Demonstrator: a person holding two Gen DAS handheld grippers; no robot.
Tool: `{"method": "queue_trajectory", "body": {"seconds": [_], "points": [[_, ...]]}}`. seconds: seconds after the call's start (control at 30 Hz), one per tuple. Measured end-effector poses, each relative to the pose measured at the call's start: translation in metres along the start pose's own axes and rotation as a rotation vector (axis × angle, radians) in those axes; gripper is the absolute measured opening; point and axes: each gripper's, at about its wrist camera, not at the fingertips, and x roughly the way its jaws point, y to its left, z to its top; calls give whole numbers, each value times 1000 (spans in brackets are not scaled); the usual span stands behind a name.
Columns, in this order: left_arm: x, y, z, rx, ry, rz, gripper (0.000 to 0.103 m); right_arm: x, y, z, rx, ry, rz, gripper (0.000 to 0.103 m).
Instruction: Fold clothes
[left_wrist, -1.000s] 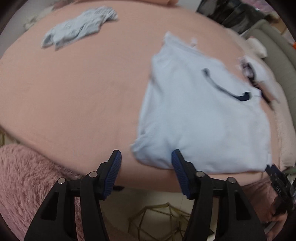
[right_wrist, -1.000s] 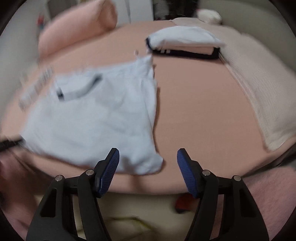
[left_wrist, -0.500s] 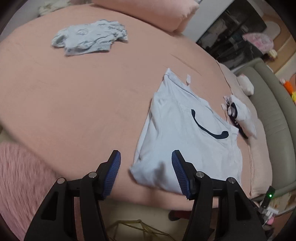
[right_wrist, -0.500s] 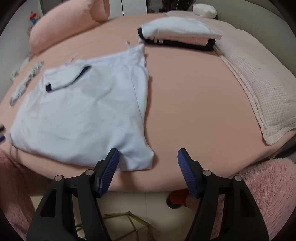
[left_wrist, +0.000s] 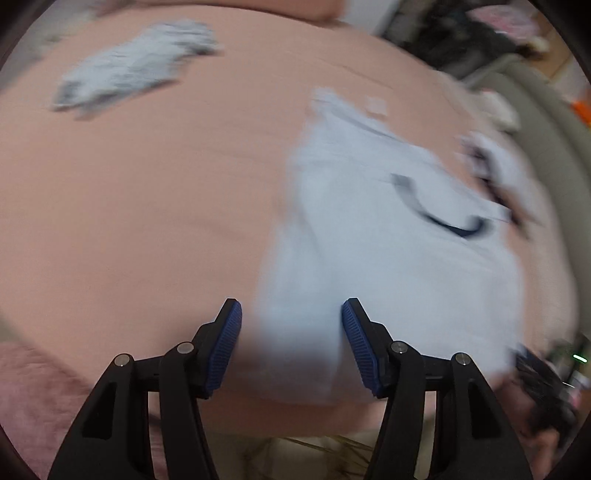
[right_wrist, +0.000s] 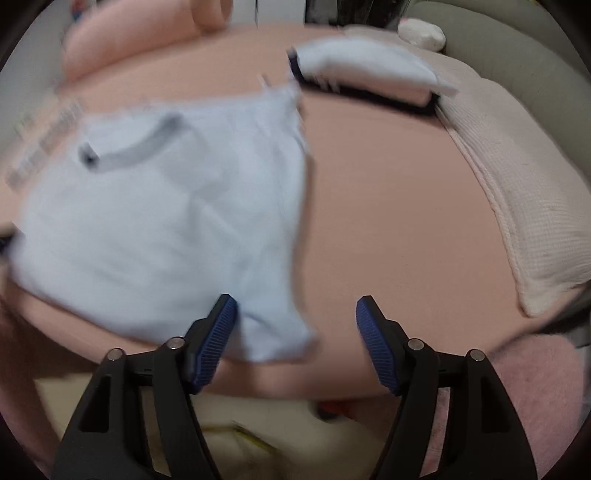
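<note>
- On the pink bed (right_wrist: 388, 206): a pale blue shirt (right_wrist: 166, 221) lies flat, partly folded, dark collar trim toward the far side. Both views are blurred.
- Left gripper (left_wrist: 291, 343): jaws apart, nothing clamped; the shirt's near corner shows between them.
- Right gripper (right_wrist: 295, 343): jaws opening, nothing pinched; the shirt's other near corner lies between them.
- Folded stack (right_wrist: 369, 74): beyond the shirt, beside a knitted blanket (right_wrist: 524, 184).
- Grey garment (left_wrist: 136, 74): crumpled, well apart from the shirt.
</note>
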Motion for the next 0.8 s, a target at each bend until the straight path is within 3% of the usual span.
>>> {"method": "queue_trajectory", "body": {"seconds": [0.03,0.1,0.23,0.43,0.63,0.77,0.8], "points": [[-1,8,2,-39,-5,-3,59,-2,-8,-1,44,9,24,75],[-9,17,10,-82,-30,-97,59,-8,-22,1,113,24,59,74],[-14,-5,52,73,-86,-73,59,-30,-38,30,97,-77,113,74],[33,-48,125,205,-38,-73,60,-12,-42,119,-7,-114,137,75],[90,-75,174,268,48,-47,60,65,-19,196,-48,23,187,75],[106,-89,184,294,32,-31,60,108,-5,222,-67,99,159,75],[106,-94,185,313,23,-37,52,116,-2,224,-59,115,181,73]]}}
